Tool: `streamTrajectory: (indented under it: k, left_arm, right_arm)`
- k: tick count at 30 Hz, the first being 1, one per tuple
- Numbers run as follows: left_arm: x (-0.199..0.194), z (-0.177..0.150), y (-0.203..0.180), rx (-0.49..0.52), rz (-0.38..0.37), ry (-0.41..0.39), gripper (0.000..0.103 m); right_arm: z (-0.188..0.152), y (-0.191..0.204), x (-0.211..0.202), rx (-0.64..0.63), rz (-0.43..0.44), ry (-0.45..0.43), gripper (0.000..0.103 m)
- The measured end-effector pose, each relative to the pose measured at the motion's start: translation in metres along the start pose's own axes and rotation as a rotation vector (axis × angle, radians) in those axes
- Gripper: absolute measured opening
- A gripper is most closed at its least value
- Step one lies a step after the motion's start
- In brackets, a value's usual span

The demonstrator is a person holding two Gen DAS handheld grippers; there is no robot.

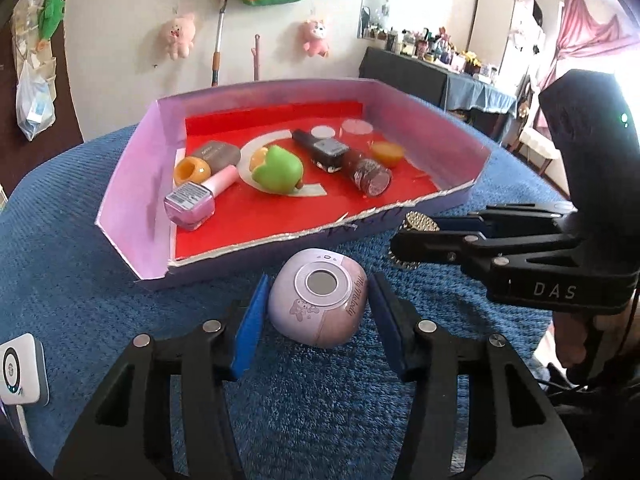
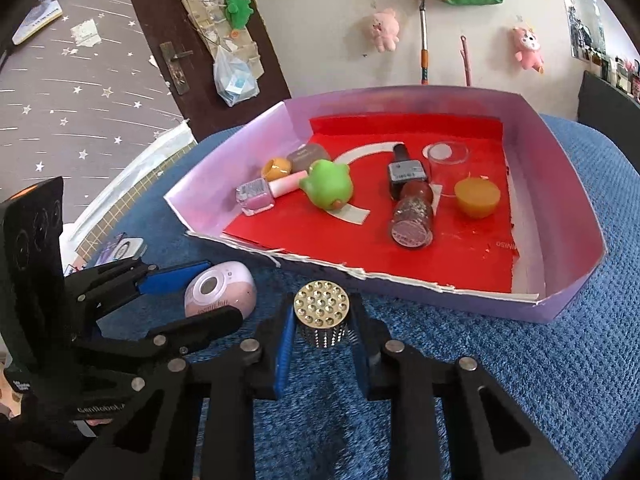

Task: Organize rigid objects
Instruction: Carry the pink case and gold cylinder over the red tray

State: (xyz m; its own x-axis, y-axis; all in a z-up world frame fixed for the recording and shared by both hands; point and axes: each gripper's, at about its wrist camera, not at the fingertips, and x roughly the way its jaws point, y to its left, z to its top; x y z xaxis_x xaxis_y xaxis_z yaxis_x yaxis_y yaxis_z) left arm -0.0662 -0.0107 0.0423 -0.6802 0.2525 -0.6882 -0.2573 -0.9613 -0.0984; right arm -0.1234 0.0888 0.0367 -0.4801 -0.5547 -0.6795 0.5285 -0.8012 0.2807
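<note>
Blue textured cloth (image 1: 80, 280) covers the table under everything, and just ahead of both grippers sits the shallow lilac cardboard tray with a red floor (image 2: 560, 304), its torn low front edge facing them. Inside, well beyond the fingertips, lie a green rubbery frog-like toy (image 1: 278, 168), a glitter-filled bottle on its side (image 1: 366, 174), a dark nail polish bottle (image 1: 322, 150), a pink nail polish bottle (image 1: 196, 198), and an orange half-round piece (image 1: 387, 154). The left gripper (image 1: 318, 306) stands wide open around a lilac rounded plastic gadget with a grey round window (image 1: 318, 306), which rests on the cloth between the blue pads; a gap shows on each side, so nothing is gripped. To its right, the right gripper (image 2: 322, 320) brackets a small gold cylinder studded with beads (image 2: 322, 314); its pads look close against the sides, though I cannot tell if they press. My reading is that both pieces are bound for the tray. The rounded gadget looks slippery: close squarely across its widest part, lift clear of the torn edge, and set down in bare red floor away from the bottles.
</note>
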Motion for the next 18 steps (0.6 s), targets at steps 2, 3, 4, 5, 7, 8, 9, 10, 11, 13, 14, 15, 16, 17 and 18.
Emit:
streamTrajectory:
  k: [2,3,4,5,7,8,9,10,11,13,14,15,16,17,18]
  left_arm:
    - [-0.006,0.002,-0.001,-0.001,-0.001,-0.013,0.049]
    - [-0.009,0.003,-0.002,0.0,-0.001,-0.021,0.049]
    - [-0.012,0.005,-0.002,0.002,-0.004,-0.03,0.049]
    - [-0.015,0.006,-0.003,0.003,-0.006,-0.037,0.049]
    - [-0.021,0.009,-0.005,0.009,-0.007,-0.057,0.049]
    - [-0.022,0.011,-0.005,0.011,-0.008,-0.064,0.049]
    - [-0.023,0.012,-0.006,0.012,-0.008,-0.069,0.049]
    - [-0.024,0.013,-0.006,0.011,-0.008,-0.073,0.049]
    - [-0.025,0.015,-0.006,0.01,-0.01,-0.077,0.049]
    - [-0.026,0.017,-0.005,0.005,-0.012,-0.082,0.049]
    - [-0.026,0.019,-0.005,0.003,-0.011,-0.085,0.049]
    - [-0.027,0.02,-0.004,0.003,-0.01,-0.09,0.049]
    - [-0.028,0.022,-0.004,0.002,-0.008,-0.094,0.049]
    - [-0.028,0.023,-0.004,0.0,-0.007,-0.097,0.049]
    - [-0.029,0.023,-0.003,-0.001,-0.007,-0.1,0.049]
  right_arm:
    - [0.001,0.003,-0.004,-0.005,0.005,-0.008,0.027]
    - [0.002,0.004,-0.006,-0.007,0.008,-0.011,0.027]
    - [0.003,0.005,-0.008,-0.008,0.009,-0.016,0.027]
    - [0.004,0.007,-0.01,-0.01,0.011,-0.021,0.027]
    - [0.006,0.009,-0.014,-0.014,0.014,-0.031,0.027]
    - [0.007,0.009,-0.016,-0.016,0.014,-0.036,0.027]
    - [0.008,0.01,-0.018,-0.018,0.015,-0.041,0.027]
    - [0.008,0.01,-0.019,-0.019,0.016,-0.044,0.027]
    - [0.009,0.01,-0.021,-0.019,0.017,-0.048,0.027]
    - [0.011,0.01,-0.023,-0.018,0.02,-0.054,0.027]
    - [0.011,0.011,-0.024,-0.018,0.02,-0.056,0.027]
    - [0.012,0.011,-0.025,-0.018,0.022,-0.06,0.027]
    - [0.013,0.011,-0.026,-0.019,0.022,-0.063,0.027]
    - [0.014,0.011,-0.026,-0.019,0.023,-0.065,0.027]
    - [0.014,0.011,-0.027,-0.02,0.024,-0.067,0.027]
